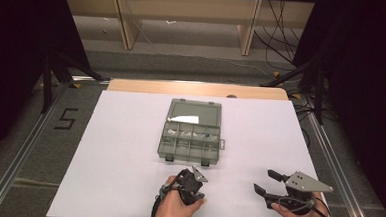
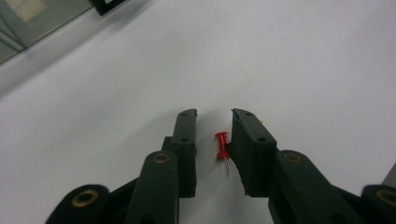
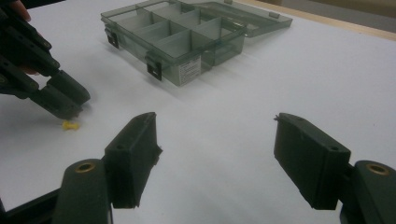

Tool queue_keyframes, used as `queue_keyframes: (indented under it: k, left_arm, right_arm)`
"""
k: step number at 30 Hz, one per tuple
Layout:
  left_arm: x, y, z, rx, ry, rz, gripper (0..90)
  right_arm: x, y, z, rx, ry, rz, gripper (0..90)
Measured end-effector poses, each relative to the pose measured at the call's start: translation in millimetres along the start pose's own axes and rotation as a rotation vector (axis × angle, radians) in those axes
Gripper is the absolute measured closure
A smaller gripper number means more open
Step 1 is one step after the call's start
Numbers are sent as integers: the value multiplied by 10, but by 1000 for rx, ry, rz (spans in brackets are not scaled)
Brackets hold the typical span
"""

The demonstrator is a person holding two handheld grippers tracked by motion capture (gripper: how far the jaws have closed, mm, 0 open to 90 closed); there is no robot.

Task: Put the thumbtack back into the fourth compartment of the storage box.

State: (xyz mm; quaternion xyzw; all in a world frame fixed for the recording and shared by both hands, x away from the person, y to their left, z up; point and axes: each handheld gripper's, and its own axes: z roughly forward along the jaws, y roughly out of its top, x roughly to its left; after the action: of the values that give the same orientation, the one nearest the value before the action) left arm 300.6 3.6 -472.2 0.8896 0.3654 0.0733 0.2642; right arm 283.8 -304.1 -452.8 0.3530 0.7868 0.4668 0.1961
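Plainly, the work in hand is picking up the small red plastic pushpin (image 2: 222,145) lying on its side on the white counter (image 1: 129,135), near the person's edge and well short of the grey translucent compartment box (image 1: 192,138) with its lid laid open. The left tongs (image 2: 214,113) point down at the counter with the pin between the jaws; the jaws are part-way closed, yet a gap shows on both sides and neither pad presses on the pin — nothing is held. A small yellow pushpin (image 3: 69,125) lies just beside the left tongs' tips in the right gripper view. The right tongs (image 3: 215,123) hover spread wide and empty over bare counter, well apart from the left.

To do this step well, I judge the left tongs should be lowered until the pad tips nearly brush the surface, then closed slowly and squarely on the red head rather than the thin metal point — the pin sits closer to one jaw, so that jaw will probably touch first and may nudge or spin it. Centring the jaws before closing should stop it skating off. The yellow pin so close by could be knocked or caught too.
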Motion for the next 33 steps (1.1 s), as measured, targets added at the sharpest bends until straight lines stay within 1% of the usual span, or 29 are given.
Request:
queue_keyframes:
  k: [1, 2, 3, 4, 5, 6, 7, 8, 9, 10, 11, 13, 14, 15, 16, 17, 18, 19, 20, 21, 22, 24, 25, 26, 27, 29, 31, 32, 33]
  left_arm:
    - [-8, -4, 9, -10, 4, 2, 747]
    - [-7, -2, 9, -8, 6, 17, 764]
    - [-29, -5, 11, -10, 20, 16, 774]
    - [-29, -5, 11, -10, 20, 16, 792]
    - [-28, -6, 6, -7, 21, 26, 818]
    - [-30, -12, 10, -15, 19, 15, 831]
    - [-33, -13, 10, -16, 20, 13, 832]
    - [-33, -13, 10, -16, 20, 13, 833]
    - [-35, -13, 10, -16, 22, 9, 834]
    - [-35, -13, 10, -16, 22, 9, 835]
    - [-31, -12, 10, -17, 20, 10, 835]
    - [-10, -13, 12, -20, 4, 5, 835]
    - [7, -13, 2, -15, 5, 16, 835]
    - [23, -18, 1, -13, -4, 10, 835]
    - [45, -19, 0, -14, -22, -11, 836]
    - [45, -19, 0, -14, -22, -11, 836]
    - [53, -20, -7, -10, -22, -12, 836]
    - [58, -21, -1, -18, -22, -16, 836]
    - [69, -19, -4, -17, -18, -9, 836]
    - [78, -20, -15, -12, -14, -12, 836]
    - [85, -28, -2, -36, -11, -20, 836]
    - [106, -26, -23, -26, -10, -20, 836]
    - [115, -26, -23, -38, -11, -30, 836]
    - [126, -21, -36, -50, -1, -21, 836]
    - [130, -16, -45, -52, -7, -23, 836]
    - [125, -17, -45, -86, 0, -34, 836]
    - [136, -12, -59, -93, 5, -28, 836]
    - [144, -9, -68, -90, -4, -40, 836]
    - [144, -9, -68, -90, -4, -40, 836]
  right_arm:
    - [1, -1, -1, 1, 0, 1, 311]
    - [-3, 0, 0, -8, -5, -8, 311]
    - [6, 1, -3, -1, 3, 1, 311]
    - [8, 0, -2, -5, 0, -1, 311]
    - [8, -1, -2, -3, -1, -3, 312]
    - [8, -2, -1, -2, -1, -3, 312]
    - [14, 0, -4, 2, 1, 7, 312]
    - [9, -1, -1, 1, -4, -6, 312]
    - [15, 0, 5, -4, 11, 8, 312]
    - [15, 0, 5, -4, 11, 8, 312]
    - [6, 2, 5, 3, 13, -9, 313]
    - [12, 3, 7, 5, 15, -1, 314]
    - [10, 2, 13, 3, 13, -3, 314]
    - [10, 2, 13, 3, 13, -3, 314]
    - [8, 2, 14, -2, 5, -7, 315]
    - [8, 2, 14, -2, 5, -7, 315]
    - [7, 3, 20, -4, 21, -3, 315]
    - [7, 7, 16, 0, 19, -3, 316]
    - [7, 7, 12, -6, 8, -6, 316]
    - [5, 7, 15, -3, 15, -7, 316]
    - [5, 6, 13, -6, 9, -6, 316]
    - [5, 7, 13, -3, 12, -6, 317]
    - [6, 7, 11, -2, 11, -5, 317]
    - [8, 8, 12, -5, 9, -4, 317]
    - [7, 9, 13, -7, 10, -5, 317]
    - [4, 8, 13, -8, 11, -7, 317]
    - [2, 5, 13, -5, 9, -6, 318]
    - [1, 6, 13, -5, 8, -5, 318]
    - [1, 6, 13, -5, 8, -5, 318]
